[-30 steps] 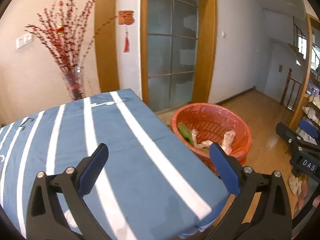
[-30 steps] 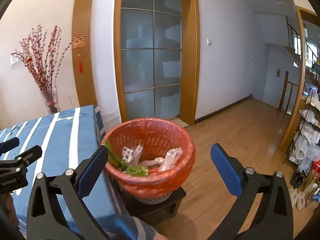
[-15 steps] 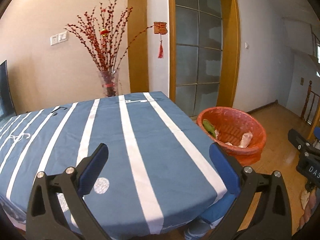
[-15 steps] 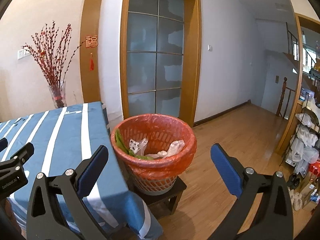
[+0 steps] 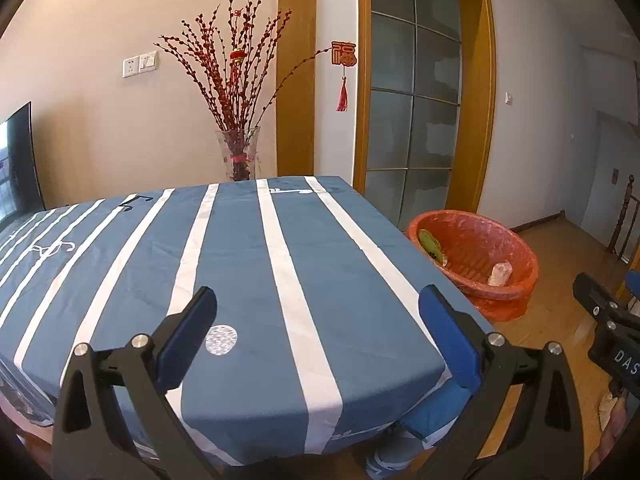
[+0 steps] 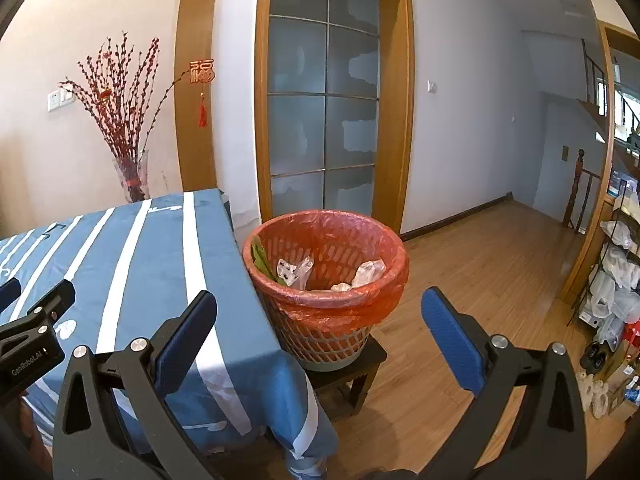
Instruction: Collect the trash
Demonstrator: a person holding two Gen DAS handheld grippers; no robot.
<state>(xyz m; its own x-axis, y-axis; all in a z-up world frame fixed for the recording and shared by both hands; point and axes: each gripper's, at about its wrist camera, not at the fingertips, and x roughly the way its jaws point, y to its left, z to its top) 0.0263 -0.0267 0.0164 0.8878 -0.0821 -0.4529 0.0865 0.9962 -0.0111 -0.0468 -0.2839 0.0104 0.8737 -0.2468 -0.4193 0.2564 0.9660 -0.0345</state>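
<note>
I am holding my left gripper (image 5: 318, 322) over the near end of the table (image 5: 340, 264). Its two blue pads are spread wide apart, and nothing is between them. The table has a blue cloth with white stripes. One small round white spot (image 5: 221, 340) sits on the cloth, just beside my left pad — I cannot tell if it is a scrap of trash or a mark on the cloth.

My right gripper (image 6: 318, 322) is off the right edge of the table, above the wood floor (image 6: 480, 280). Its pads are spread wide too, and they hold nothing.

The bin (image 6: 326, 288) stands just beside the right side of the table, on a small dark stool (image 6: 360, 364). It is a basket with a red bag pulled over the rim. The trash is inside it — a green leaf (image 6: 262, 258) against the left wall, a clear wrapper with dark dots (image 6: 294, 272) next to it, and a crumpled white piece (image 6: 368, 272) on the right.

Behind the table, a glass vase with red branches (image 5: 236, 120) stands by the wall. A red charm (image 5: 343, 68) hangs beside the glass door (image 5: 412, 120). At the far right, a rack (image 6: 618, 280) holds bags.
</note>
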